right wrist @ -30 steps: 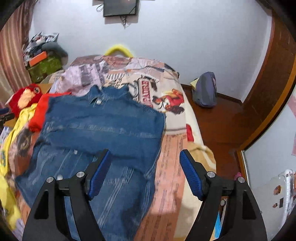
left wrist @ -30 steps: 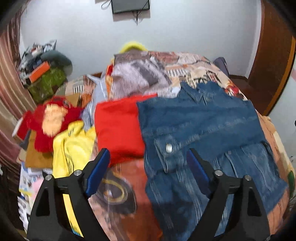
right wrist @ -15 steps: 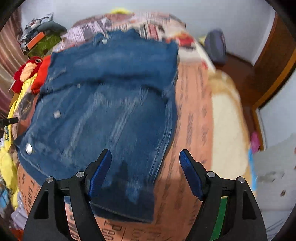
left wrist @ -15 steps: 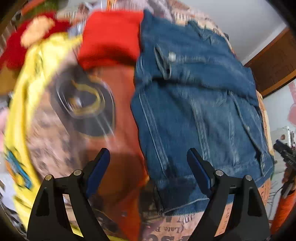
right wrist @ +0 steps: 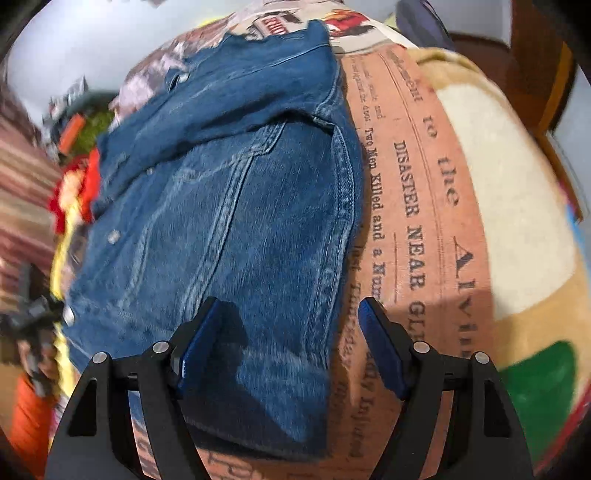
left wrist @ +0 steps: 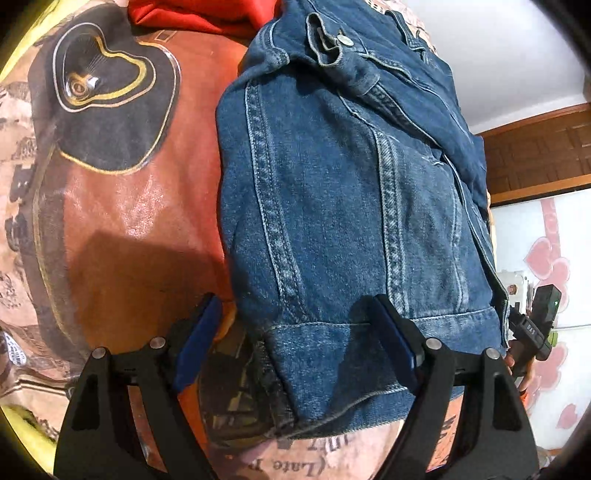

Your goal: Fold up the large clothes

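Observation:
A blue denim jacket (left wrist: 351,206) lies flat on the printed bedspread (left wrist: 122,221), its sleeves folded in across the upper half. My left gripper (left wrist: 295,341) is open, its fingers straddling the jacket's near left hem corner. My right gripper (right wrist: 290,343) is open, its fingers straddling the near right hem corner of the jacket (right wrist: 236,206). Neither holds any cloth. The right gripper's body also shows at the right edge of the left wrist view (left wrist: 532,328).
A red garment (left wrist: 192,14) lies beyond the jacket on the left, with yellow cloth (right wrist: 59,251) at the bed's left side. The bedspread (right wrist: 424,206) continues to the right of the jacket. Wooden panelling (left wrist: 535,151) stands far right.
Both grippers have dropped from high above the bed down to the jacket's near hem, and now sit open over its two bottom corners.

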Motion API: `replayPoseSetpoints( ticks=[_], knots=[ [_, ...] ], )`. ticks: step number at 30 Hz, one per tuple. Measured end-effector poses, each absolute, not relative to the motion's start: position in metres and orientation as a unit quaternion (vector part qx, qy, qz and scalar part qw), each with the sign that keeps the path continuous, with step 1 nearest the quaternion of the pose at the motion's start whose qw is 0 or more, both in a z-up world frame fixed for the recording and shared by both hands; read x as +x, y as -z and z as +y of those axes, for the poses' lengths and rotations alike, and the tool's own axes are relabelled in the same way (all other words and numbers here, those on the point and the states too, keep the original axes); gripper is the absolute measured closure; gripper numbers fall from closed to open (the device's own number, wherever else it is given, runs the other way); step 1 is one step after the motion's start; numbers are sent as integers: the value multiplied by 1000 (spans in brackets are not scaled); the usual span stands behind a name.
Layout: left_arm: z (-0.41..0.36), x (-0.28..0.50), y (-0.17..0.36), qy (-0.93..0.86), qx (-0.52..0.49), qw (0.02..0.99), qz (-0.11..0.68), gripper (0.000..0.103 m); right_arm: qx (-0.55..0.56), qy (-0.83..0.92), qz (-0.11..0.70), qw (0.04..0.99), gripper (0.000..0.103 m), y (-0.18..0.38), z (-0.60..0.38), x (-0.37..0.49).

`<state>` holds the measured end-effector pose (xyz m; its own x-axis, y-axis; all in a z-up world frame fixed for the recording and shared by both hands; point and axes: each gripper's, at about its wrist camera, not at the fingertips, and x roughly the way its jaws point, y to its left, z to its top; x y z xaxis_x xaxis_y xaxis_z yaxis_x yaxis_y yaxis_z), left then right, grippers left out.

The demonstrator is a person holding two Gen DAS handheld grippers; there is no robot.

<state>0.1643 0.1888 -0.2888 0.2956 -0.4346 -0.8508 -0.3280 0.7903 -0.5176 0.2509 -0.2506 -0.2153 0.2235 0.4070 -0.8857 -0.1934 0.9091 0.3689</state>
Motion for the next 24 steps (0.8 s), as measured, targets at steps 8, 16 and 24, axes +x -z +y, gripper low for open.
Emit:
replayPoseSetpoints(
  ticks=[8,16,24],
  knots=[
    [200,152,275,61,-360,725,584,77,121,-201,590,773,90,212,-245,262],
    [185,163,213,59,-292,789,537,88,95,-225,540,806,91,174,-235,266],
    [194,216,130,68,-281,850,440,88,99,-247,483,835,92,128,-224,299]
  ],
)
